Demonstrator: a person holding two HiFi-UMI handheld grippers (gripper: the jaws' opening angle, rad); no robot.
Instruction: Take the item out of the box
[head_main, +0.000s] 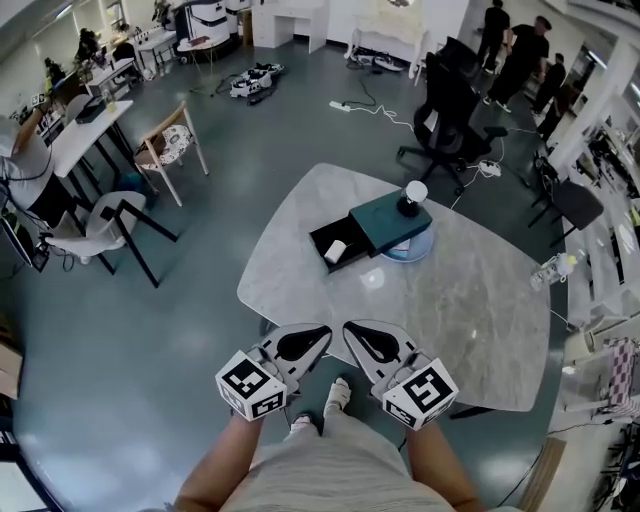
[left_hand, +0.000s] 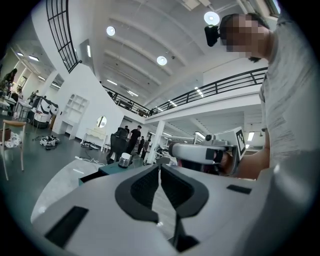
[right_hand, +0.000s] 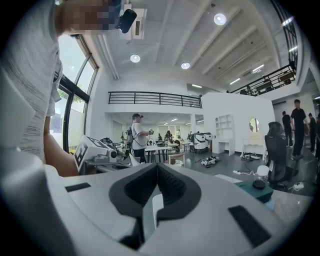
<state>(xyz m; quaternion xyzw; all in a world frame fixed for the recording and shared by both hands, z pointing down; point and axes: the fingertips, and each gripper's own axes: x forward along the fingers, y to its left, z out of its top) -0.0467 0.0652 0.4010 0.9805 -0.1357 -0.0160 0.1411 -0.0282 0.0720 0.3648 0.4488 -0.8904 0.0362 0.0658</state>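
Observation:
A dark teal box (head_main: 385, 222) stands on the far middle of the marble table (head_main: 470, 310), and its black drawer (head_main: 335, 245) is pulled out toward the left. A small white item (head_main: 336, 251) lies in the drawer. On the box's lid sits a white round-topped object (head_main: 414, 193). Both grippers hover side by side over the table's near edge, well short of the box. My left gripper (head_main: 325, 332) is shut and empty, its jaws meeting in the left gripper view (left_hand: 160, 167). My right gripper (head_main: 348, 328) is shut too, with nothing held (right_hand: 157, 167). The box (right_hand: 257, 190) shows low at the right of the right gripper view.
A pale blue round plate (head_main: 418, 252) lies under the box. A plastic bottle (head_main: 553, 268) lies at the table's right edge. A black office chair (head_main: 450, 115) stands beyond the table, a wooden chair (head_main: 170, 145) to the left. People stand far back.

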